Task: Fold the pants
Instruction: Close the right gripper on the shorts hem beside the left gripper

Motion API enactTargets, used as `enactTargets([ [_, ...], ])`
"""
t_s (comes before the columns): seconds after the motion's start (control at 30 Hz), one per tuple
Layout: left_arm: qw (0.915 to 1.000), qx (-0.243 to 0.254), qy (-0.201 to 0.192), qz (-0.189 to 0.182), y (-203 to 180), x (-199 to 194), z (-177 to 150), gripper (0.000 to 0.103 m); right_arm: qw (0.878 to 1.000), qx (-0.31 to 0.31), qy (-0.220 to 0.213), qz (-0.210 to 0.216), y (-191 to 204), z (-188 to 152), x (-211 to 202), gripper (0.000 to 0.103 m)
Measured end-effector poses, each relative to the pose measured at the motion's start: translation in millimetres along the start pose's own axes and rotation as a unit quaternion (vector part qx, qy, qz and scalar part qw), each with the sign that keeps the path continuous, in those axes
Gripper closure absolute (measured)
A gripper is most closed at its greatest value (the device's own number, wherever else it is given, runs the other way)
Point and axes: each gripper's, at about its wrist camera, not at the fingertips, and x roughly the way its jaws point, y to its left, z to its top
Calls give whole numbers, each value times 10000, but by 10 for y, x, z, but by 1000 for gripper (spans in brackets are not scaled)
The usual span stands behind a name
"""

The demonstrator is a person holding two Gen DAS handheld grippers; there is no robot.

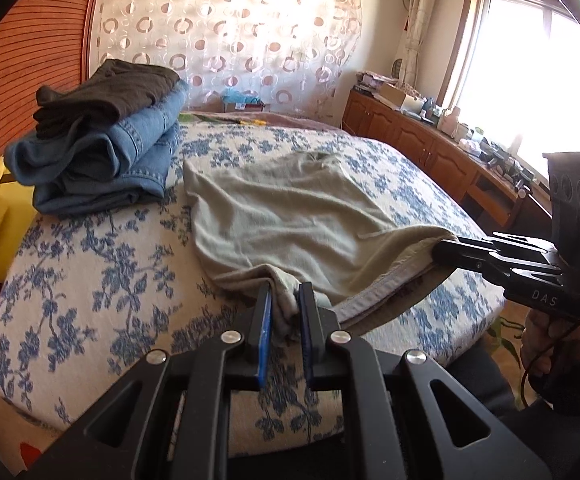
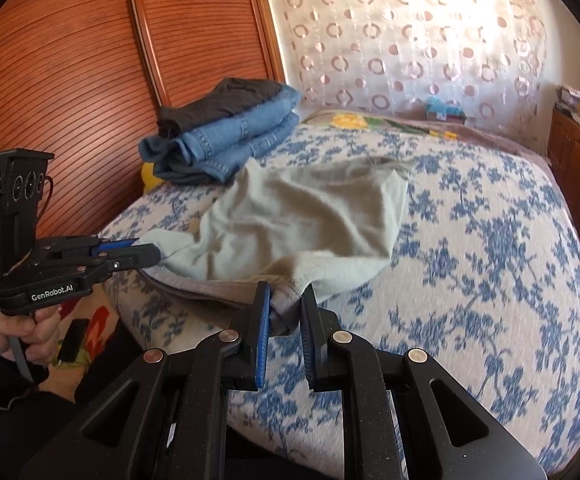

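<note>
Pale grey-green soft cotton pants (image 1: 290, 216) lie spread across the blue-flowered bedspread (image 1: 101, 280) of the bed, with their near edge drawn up toward the foot of the mattress.

From the left wrist view, the left gripper (image 1: 283, 304) has its jaws nearly closed, and a bunched corner of the pants' near hem is pinched between the blue pads. Off to the right, the right gripper (image 1: 446, 250) reaches in from the side, its jaws clamped on the other corner of the same hem, with a hand (image 1: 538, 340) below it on the grip. The hem between the two hangs in a shallow sag. At the far left of the bed sits a stack of folded blue denim jeans (image 1: 101, 164) with a dark brown folded garment (image 1: 105, 92) on top, well apart from the pants.

From the right wrist view, the right gripper (image 2: 285, 300) likewise shows jaws almost shut around a wad of the light cloth. The left gripper (image 2: 149, 254) comes in from the left, closed on its corner, beside the edge of the bed.

I judge the fabric light, limp and a little clingy on the bedspread: it will drape and crease rather than hold a shape, so both corners need carrying together. Holding at the hem corners seems right; the far end looks rumpled and may drag.
</note>
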Motion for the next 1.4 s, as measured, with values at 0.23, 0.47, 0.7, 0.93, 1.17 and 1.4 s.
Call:
enactTargets([
  [0.23,10000,-12,-93,-4,10,85,56,94,9999,3,-137,-18,-39,125,33,92],
  [0.47,9998,-40,-176,72,104,161,206,94,9997,-14,-226,-35,-99,277,115,92],
  [0.7,9996,1,-239,130,190,265,393,94,9996,-71,-261,-52,-158,439,226,92],
  [0.93,9996,29,-213,157,284,464,626,94,9998,-37,-191,-54,-342,596,450,92],
  [1.17,9996,60,-153,211,377,696,853,94,9999,-96,-76,-52,-519,817,678,92],
  [1.4,9994,61,-39,345,416,862,1038,94,9999,-112,84,-40,-684,1035,951,92],
])
